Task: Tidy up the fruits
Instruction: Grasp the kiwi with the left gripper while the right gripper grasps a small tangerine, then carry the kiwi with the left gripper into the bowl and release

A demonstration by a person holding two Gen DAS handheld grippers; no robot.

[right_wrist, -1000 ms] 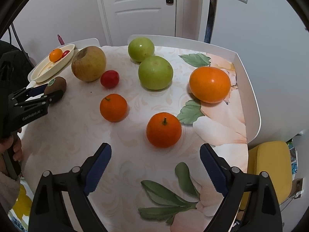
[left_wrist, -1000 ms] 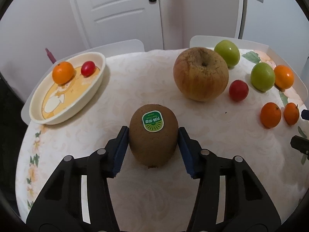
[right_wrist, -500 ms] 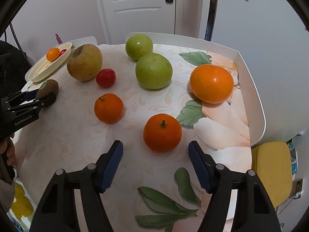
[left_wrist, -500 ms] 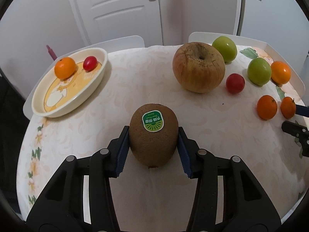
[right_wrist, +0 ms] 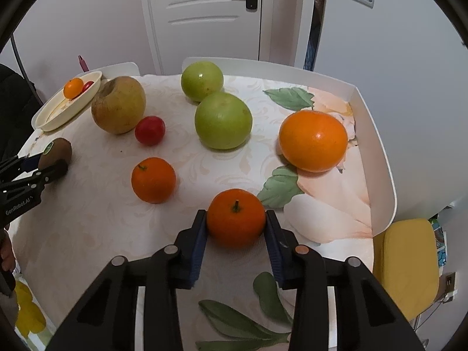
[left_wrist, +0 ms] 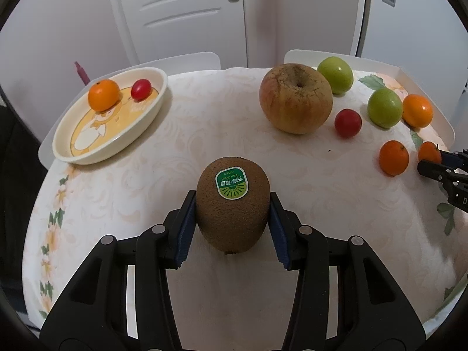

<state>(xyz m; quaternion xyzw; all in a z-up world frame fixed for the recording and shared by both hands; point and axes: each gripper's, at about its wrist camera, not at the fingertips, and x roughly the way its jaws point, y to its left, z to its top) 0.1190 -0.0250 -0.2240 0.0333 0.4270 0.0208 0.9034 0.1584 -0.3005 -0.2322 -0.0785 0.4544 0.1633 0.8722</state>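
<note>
Left tongs (left_wrist: pixel 232 222) clamped on our kiwi (left_wrist: pixel 232 207), bound for the dish (left_wrist: pixel 159 105) | right tongs (right_wrist: pixel 236 228) just closed on a mandarin (right_wrist: pixel 236 218) near the table's right edge

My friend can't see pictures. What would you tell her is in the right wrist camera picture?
The right gripper is shut on a small orange on a flowery tablecloth, its jaws having just closed. Behind lie two green apples, more oranges, a red fruit and a dish.

White panelled door (left_wrist: pixel 187 14), pale walls (right_wrist: pixel 395 44)
</note>
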